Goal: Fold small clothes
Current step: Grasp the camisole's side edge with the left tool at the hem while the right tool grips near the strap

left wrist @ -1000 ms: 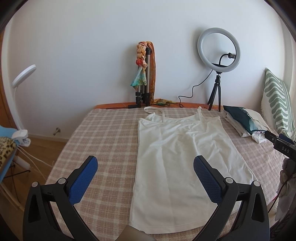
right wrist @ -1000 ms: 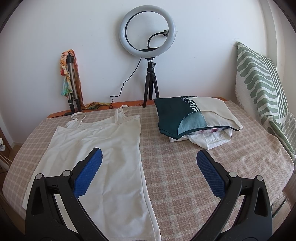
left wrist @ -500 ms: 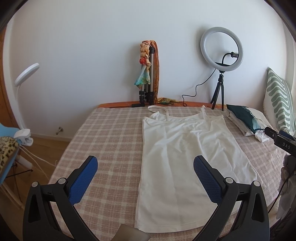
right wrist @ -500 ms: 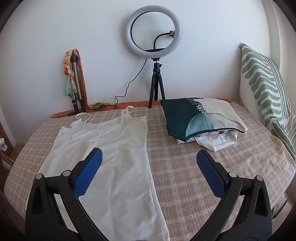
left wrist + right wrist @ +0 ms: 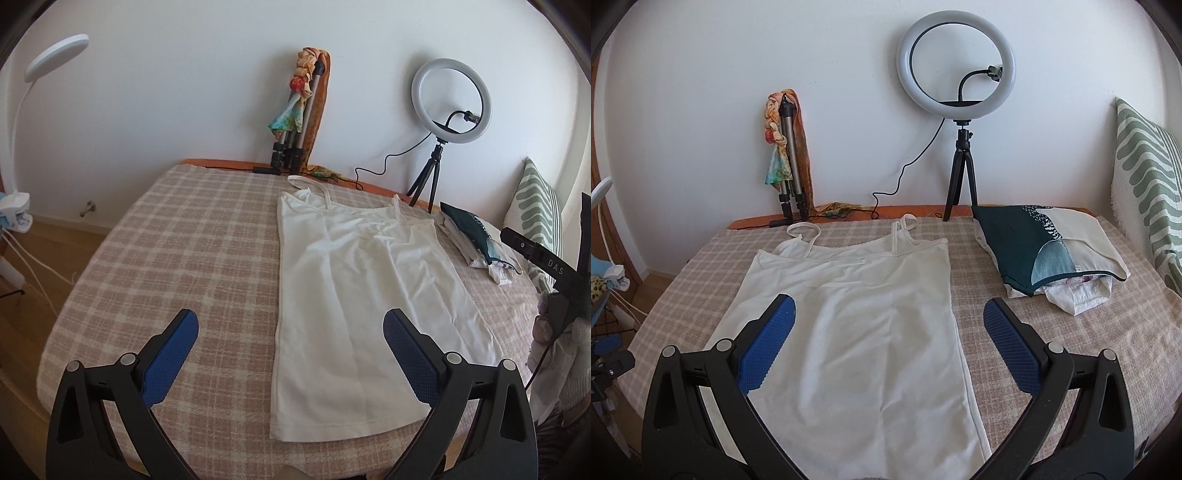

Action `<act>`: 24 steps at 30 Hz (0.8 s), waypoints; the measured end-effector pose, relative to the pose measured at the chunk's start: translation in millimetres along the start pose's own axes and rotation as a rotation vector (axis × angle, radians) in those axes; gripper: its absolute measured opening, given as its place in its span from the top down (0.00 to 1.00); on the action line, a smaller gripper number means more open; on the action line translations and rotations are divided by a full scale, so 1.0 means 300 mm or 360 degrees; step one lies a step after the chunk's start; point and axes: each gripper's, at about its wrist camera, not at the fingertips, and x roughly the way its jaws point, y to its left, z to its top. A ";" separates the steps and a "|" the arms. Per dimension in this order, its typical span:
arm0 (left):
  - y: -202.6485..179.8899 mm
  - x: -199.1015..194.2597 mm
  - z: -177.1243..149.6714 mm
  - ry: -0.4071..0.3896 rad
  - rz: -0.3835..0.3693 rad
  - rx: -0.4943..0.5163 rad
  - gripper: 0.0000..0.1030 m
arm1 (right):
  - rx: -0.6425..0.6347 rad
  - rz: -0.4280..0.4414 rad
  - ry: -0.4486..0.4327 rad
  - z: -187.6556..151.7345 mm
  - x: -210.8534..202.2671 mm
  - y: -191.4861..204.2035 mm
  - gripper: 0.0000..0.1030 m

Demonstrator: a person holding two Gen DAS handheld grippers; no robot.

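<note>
A white strappy camisole (image 5: 354,288) (image 5: 857,314) lies flat on the checked bedspread (image 5: 192,251) (image 5: 1052,339), straps toward the wall. My left gripper (image 5: 290,328) hovers wide above the camisole's left edge near the hem; its jaws are closing and nothing is pressed between the blue pads (image 5: 166,362). My right gripper (image 5: 888,317) stands open over the camisole's right half, blue pads (image 5: 1012,350) apart and holding nothing. The right gripper's black body (image 5: 546,262) shows at the right edge of the left wrist view.
A pile of folded clothes (image 5: 1049,251) (image 5: 476,236) lies right of the camisole. A ring light on a tripod (image 5: 956,74) (image 5: 448,99) and a folded tripod with scarves (image 5: 786,147) (image 5: 299,110) stand at the wall. A green-patterned pillow (image 5: 1145,177) leans at right.
Both views have shifted: the left gripper dropped lower and moved left, so the camisole now sits more to the right. The right gripper slid left over the camisole. The left jaws narrowed slightly.
</note>
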 end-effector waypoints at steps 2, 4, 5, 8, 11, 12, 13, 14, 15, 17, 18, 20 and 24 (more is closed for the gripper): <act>0.024 0.015 -0.017 0.0055 -0.0044 -0.0048 0.12 | 0.0008 0.0102 0.0033 0.025 0.019 0.041 0.00; 0.045 0.034 -0.035 0.0117 -0.0083 -0.0103 0.15 | -0.0002 0.0135 0.0050 0.036 0.031 0.070 0.00; 0.053 0.046 -0.045 0.0150 -0.0107 -0.0122 0.20 | -0.0010 0.0151 0.0063 0.045 0.041 0.085 0.00; 0.068 0.078 -0.079 0.0248 -0.0152 -0.0158 0.36 | -0.0031 0.0207 0.0124 0.068 0.077 0.097 0.00; 0.083 0.107 -0.117 0.0341 -0.0197 -0.0202 0.45 | -0.0081 0.0293 0.0205 0.098 0.142 0.167 0.11; 0.088 0.117 -0.131 0.0368 -0.0211 -0.0216 0.45 | -0.0093 0.0304 0.0216 0.105 0.157 0.192 0.16; 0.091 0.124 -0.141 0.0393 -0.0219 -0.0228 0.46 | -0.0105 0.0343 0.0261 0.120 0.193 0.229 0.17; 0.095 0.133 -0.149 0.0417 -0.0227 -0.0237 0.46 | -0.0110 0.0373 0.0288 0.127 0.213 0.251 0.19; 0.096 0.137 -0.155 0.0431 -0.0235 -0.0245 0.48 | -0.0111 0.0415 0.0333 0.135 0.244 0.284 0.21; 0.094 0.141 -0.164 0.0445 -0.0244 -0.0239 0.52 | -0.0107 0.0510 0.0425 0.147 0.299 0.354 0.27; 0.093 0.142 -0.167 0.0448 -0.0246 -0.0232 0.52 | -0.0117 0.0553 0.0475 0.149 0.332 0.400 0.30; 0.095 0.149 -0.171 0.0456 -0.0245 -0.0222 0.53 | -0.0148 0.0596 0.0548 0.150 0.383 0.484 0.34; 0.110 0.161 -0.182 0.0485 -0.0282 -0.0259 0.57 | -0.0193 0.0632 0.0657 0.162 0.474 0.587 0.37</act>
